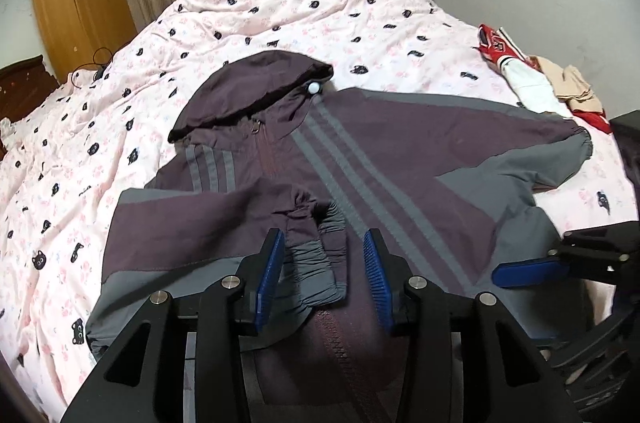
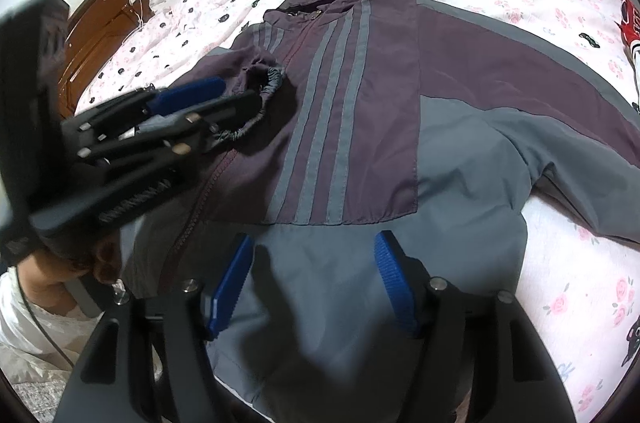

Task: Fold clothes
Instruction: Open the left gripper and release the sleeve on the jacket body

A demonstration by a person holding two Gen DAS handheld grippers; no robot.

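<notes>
On the left of the scene, the bed [image 1: 280, 15] carries everything: its pink cat-print duvet gives a broad, soft surface, which is probably why the hooded jacket [image 1: 360, 151] is spread there front-up, zip closed, hood [image 1: 256, 91] toward the far side.

The jacket's left-hand sleeve [image 1: 192, 219] already lies folded in across the chest, its gathered cuff [image 1: 316, 255] resting near the zip. The left tongs [image 1: 325, 275] sit right over that cuff with their blue pads wide apart, one on each side of it. No cloth is pinched in the left wrist view. In the right wrist view the same tongs [image 2: 224, 95] lie low against the cuff [image 2: 264, 91], and whether a pad touches the elastic I cannot tell. That placement suits either laying the cuff down or taking it up, and the frames do not settle which.

Further right, the right tongs [image 2: 314, 283] hang open above the grey lower panel [image 2: 360, 263] of the jacket, holding nothing, seemingly kept near the hem so that side can be reached next.

The other sleeve [image 1: 540, 151] stretches out unfolded toward the bed's edge, so by my reading the fold is partway: one sleeve in, one out, body unfolded.

At the far right, a small heap of other clothes [image 1: 532, 83], red, white and beige, lies well apart from the jacket.
</notes>
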